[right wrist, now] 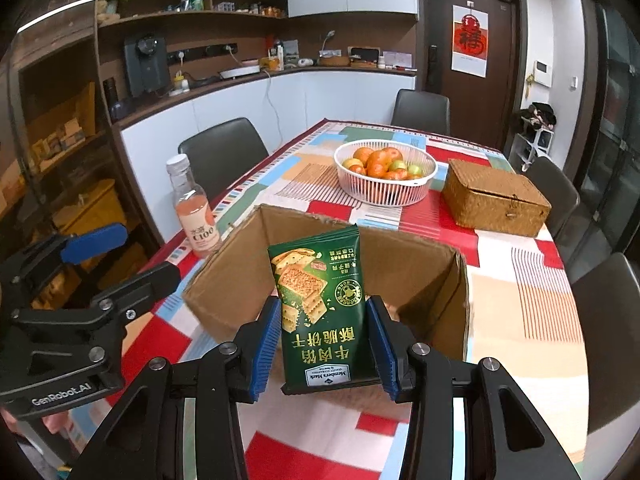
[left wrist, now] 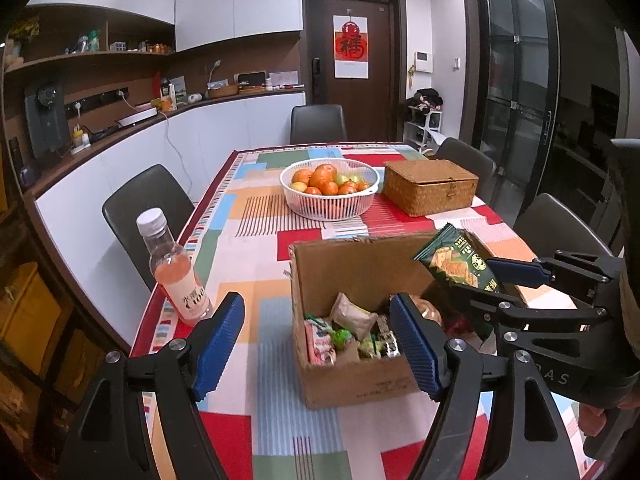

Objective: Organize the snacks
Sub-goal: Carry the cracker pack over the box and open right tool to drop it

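Observation:
An open cardboard box [left wrist: 340,268] stands on the patterned tablecloth and holds several small snack packets [left wrist: 348,332]. My right gripper [right wrist: 325,344] is shut on a green cracker packet [right wrist: 320,300] and holds it upright over the box's [right wrist: 228,284] near edge. In the left wrist view the right gripper [left wrist: 492,276] comes in from the right with the green packet [left wrist: 456,256] above the box's right side. My left gripper [left wrist: 318,344] is open and empty, just in front of the box. It also shows at the left of the right wrist view [right wrist: 120,256].
A pink drink bottle [left wrist: 176,276] stands near the table's left edge. A white basket of fruit [left wrist: 329,192] and a closed wicker box [left wrist: 430,192] sit farther back. Dark chairs surround the table [left wrist: 248,280].

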Demonstrator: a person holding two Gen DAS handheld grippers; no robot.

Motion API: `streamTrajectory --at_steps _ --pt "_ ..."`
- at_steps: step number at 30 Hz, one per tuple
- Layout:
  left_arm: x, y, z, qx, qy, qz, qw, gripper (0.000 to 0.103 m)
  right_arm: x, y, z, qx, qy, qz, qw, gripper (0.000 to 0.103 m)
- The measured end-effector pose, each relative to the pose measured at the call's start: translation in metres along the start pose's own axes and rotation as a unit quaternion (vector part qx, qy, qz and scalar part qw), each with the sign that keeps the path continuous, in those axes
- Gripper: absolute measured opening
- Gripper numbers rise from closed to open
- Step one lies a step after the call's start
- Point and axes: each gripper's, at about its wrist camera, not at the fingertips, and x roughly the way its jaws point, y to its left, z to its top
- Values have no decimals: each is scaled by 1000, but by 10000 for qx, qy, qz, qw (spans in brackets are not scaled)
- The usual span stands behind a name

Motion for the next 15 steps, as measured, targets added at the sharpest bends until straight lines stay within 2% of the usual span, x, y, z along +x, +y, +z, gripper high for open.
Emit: streamTrajectory --at_steps 7,15 --pt "27 9 7 -52 207 135 9997 75 35 -6 15 -171 333 -175 9991 44" --pt "47 13 -3 -48 466 227 9986 75 70 -6 11 -361 760 -232 9962 44"
